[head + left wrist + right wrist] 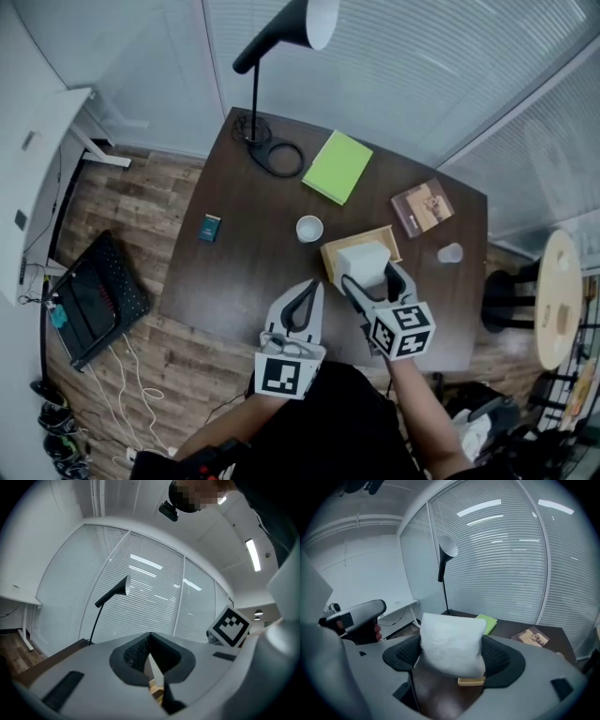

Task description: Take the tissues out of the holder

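Observation:
A white pack of tissues (364,258) stands in a shallow wooden holder (361,236) near the table's front right. My right gripper (370,272) is shut on the pack, one finger on each side. In the right gripper view the pack of tissues (452,641) fills the gap between the dark pads (501,658), and a corner of the wooden holder (471,681) shows just beneath it. My left gripper (307,289) hangs over the table's front edge, left of the holder, shut with nothing in it. In the left gripper view my left gripper (150,660) has its pads together.
On the dark table (253,272) are a black desk lamp (255,122) at the back, a green notebook (337,166), a small white cup (309,228), a teal box (210,228), a brown book (422,206) and a clear glass (450,252). A round stool (558,300) stands to the right.

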### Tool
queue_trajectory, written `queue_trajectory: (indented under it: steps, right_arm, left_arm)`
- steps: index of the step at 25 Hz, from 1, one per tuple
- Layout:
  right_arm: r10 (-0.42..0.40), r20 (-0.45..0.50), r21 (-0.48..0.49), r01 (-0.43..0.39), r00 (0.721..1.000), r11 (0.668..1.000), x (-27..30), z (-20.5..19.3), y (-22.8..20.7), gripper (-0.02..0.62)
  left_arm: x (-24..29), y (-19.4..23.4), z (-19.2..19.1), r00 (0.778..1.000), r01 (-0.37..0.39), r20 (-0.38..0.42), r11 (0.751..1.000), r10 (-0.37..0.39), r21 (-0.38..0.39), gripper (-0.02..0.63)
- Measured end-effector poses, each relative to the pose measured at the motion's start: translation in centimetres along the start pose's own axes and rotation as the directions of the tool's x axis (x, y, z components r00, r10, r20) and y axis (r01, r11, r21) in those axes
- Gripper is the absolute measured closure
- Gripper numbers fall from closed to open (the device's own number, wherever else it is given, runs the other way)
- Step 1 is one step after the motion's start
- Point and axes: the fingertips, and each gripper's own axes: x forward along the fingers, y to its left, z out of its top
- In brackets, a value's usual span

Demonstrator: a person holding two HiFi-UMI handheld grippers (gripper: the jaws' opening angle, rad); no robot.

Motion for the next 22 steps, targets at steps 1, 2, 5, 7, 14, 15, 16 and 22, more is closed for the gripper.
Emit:
queue_trajectory:
  steps: [1,2,5,7,14,15,16,22]
  right_arm:
    - [-0.007,0.015,0.004,0.007,1.0,1.0,-0.3,0.3,0.2,0.176]
    - [-0.015,0.034,0.009,0.015,0.999,1.0,-0.7,0.6,0.4,0.176]
    - [-0.053,0.095,0.008,0.053,0.994,0.999,-2.1,1.4,0.2,0.176]
    - [-0.082,0.135,-0.011,0.084,0.987,0.996,-3.2,1.9,0.0,0.176]
    - [-0.077,0.243,-0.014,0.083,0.967,0.996,-5.8,3.9,-0.2,0.176]
    - [-0.073,0.259,-0.019,0.081,0.963,0.997,-6.2,4.2,-0.4,0.176]
    - [-0.068,0.272,-0.025,0.078,0.96,0.997,-6.6,4.4,-0.5,0.176]
    - [-0.057,0.359,-0.035,0.075,0.932,0.997,-9.0,5.5,-2.3,0.176]
  left_arm:
    - [0.1,0.0,0.1,1.0,0.01,0.0,1.0,-0.01,-0.003,0.609]
    - [0.2,-0.1,0.1,1.0,0.021,0.001,1.0,-0.021,-0.002,0.609]
    - [0.7,-0.7,-0.1,0.999,0.05,0.003,0.999,-0.05,0.008,0.609]
    - [0.9,-1.2,-0.4,0.998,0.061,-0.003,0.998,-0.061,0.013,0.609]
    - [1.7,-2.7,0.7,0.998,0.055,0.013,0.997,-0.056,0.046,0.609]
    - [1.9,-3.0,0.9,0.999,0.048,0.02,0.998,-0.049,0.048,0.609]
    - [2.1,-3.3,1.0,0.999,0.039,0.025,0.998,-0.04,0.047,0.609]
    - [3.3,-4.8,1.7,0.999,0.004,0.038,0.997,-0.007,0.076,0.609]
